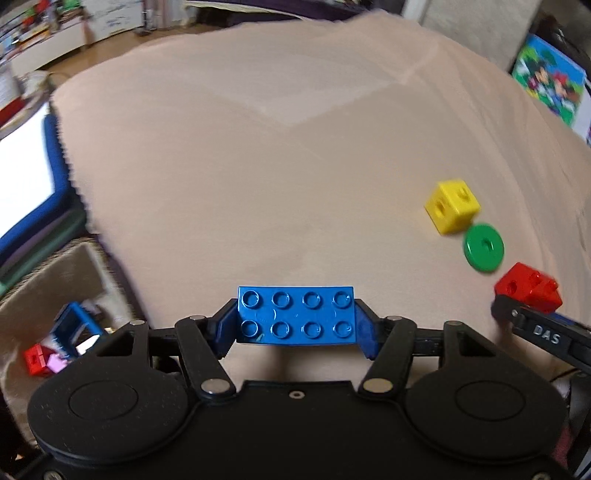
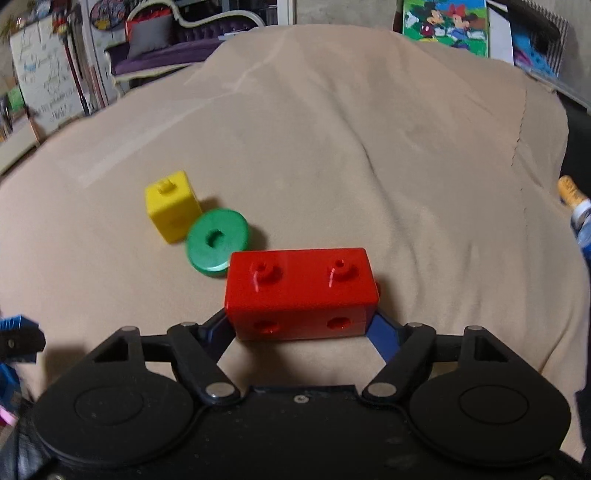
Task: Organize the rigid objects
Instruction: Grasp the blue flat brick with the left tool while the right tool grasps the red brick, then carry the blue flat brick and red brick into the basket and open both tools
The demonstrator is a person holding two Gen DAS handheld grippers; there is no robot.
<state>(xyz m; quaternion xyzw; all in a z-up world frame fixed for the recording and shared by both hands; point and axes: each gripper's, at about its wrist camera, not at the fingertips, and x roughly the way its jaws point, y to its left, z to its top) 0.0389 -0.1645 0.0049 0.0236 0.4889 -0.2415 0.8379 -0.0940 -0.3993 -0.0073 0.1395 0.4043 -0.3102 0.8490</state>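
Observation:
My left gripper [image 1: 297, 325] is shut on a blue studded brick [image 1: 295, 314], held studs-up above the beige cloth [image 1: 258, 166]. My right gripper [image 2: 301, 325] is shut on a red two-peg block [image 2: 299, 291]; this block also shows at the right edge of the left wrist view [image 1: 528, 288]. A yellow cube [image 2: 171, 206] and a green disc [image 2: 218, 245] lie on the cloth just left of and beyond the red block. They also show in the left wrist view, the cube [image 1: 452, 205] beside the disc [image 1: 484, 247].
The cloth-covered surface [image 2: 369, 147] drops off at its edges. A beige bin [image 1: 55, 295] below the left edge holds a red piece [image 1: 37, 358], a pink piece and a blue frame [image 1: 74, 325]. A picture box [image 2: 447, 26] stands at the back right.

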